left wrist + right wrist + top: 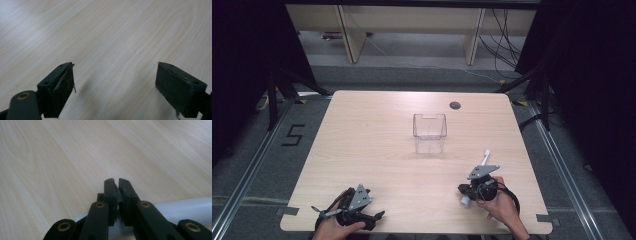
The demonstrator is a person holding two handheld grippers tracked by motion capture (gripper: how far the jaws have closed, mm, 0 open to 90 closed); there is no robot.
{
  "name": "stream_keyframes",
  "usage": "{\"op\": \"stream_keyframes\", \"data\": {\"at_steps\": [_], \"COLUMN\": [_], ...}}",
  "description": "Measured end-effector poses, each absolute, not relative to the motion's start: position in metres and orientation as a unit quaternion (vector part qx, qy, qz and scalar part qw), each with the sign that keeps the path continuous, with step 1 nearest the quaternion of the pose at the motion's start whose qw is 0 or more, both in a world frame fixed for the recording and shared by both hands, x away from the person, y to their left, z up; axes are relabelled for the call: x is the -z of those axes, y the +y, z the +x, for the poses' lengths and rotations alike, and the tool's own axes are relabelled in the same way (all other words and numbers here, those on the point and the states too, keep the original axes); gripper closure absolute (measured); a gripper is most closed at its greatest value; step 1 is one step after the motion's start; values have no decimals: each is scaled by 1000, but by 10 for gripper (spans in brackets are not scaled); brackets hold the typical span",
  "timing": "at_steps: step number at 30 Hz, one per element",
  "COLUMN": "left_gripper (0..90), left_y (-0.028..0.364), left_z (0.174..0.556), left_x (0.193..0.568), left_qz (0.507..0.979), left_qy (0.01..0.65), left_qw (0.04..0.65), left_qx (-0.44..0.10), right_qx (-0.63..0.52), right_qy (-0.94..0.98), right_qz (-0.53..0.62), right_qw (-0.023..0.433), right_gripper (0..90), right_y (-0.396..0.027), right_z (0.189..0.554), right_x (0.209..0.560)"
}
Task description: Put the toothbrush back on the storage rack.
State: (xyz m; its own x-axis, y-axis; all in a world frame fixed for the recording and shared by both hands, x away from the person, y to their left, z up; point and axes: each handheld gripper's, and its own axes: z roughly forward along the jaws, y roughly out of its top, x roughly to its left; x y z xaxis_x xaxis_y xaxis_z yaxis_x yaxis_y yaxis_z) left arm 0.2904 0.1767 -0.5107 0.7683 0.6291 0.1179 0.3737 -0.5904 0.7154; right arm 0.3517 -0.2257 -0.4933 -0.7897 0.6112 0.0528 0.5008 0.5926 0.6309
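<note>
Wooden surface (pixel 377 165), largest item; near edge cut off by frame bottom. Clear plastic bin (pixel 430 132) stands at centre, faint against the wood, contents hard to make out. White tube (pixel 483 161) lies at 4 o'clock, its middle hidden under the right hand-held gripper (pixel 116 185), whose jaws are nearly together above it; actual grip unclear. Left hand-held gripper (pixel 115 82) at 7 o'clock, jaws wide, holding nothing.
</note>
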Motion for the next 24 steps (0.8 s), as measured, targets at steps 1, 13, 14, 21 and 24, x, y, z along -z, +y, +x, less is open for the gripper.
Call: {"op": "stream_keyframes", "data": {"at_steps": [1, 13, 14, 21, 24], "left_gripper": [150, 150, 150, 151, 150], "left_y": [177, 177, 177, 177, 177], "left_z": [290, 290, 290, 290, 291], "left_x": [511, 510, 510, 511, 510], "left_qz": [873, 873, 873, 873, 877], "left_qy": [287, 287, 287, 287, 282], "left_qw": [350, 349, 349, 349, 344], "left_qx": [-182, -182, -182, -182, -181], "right_qx": [-321, -316, -315, -320, -311], "right_qy": [888, 890, 889, 880, 882], "right_qz": [319, 320, 324, 339, 342], "right_qw": [85, 82, 78, 87, 90], "right_gripper": [853, 847, 848, 840, 836], "right_y": [-227, -238, -239, -251, -255], "right_z": [349, 344, 343, 339, 339], "right_x": [493, 494, 495, 496, 494]}}
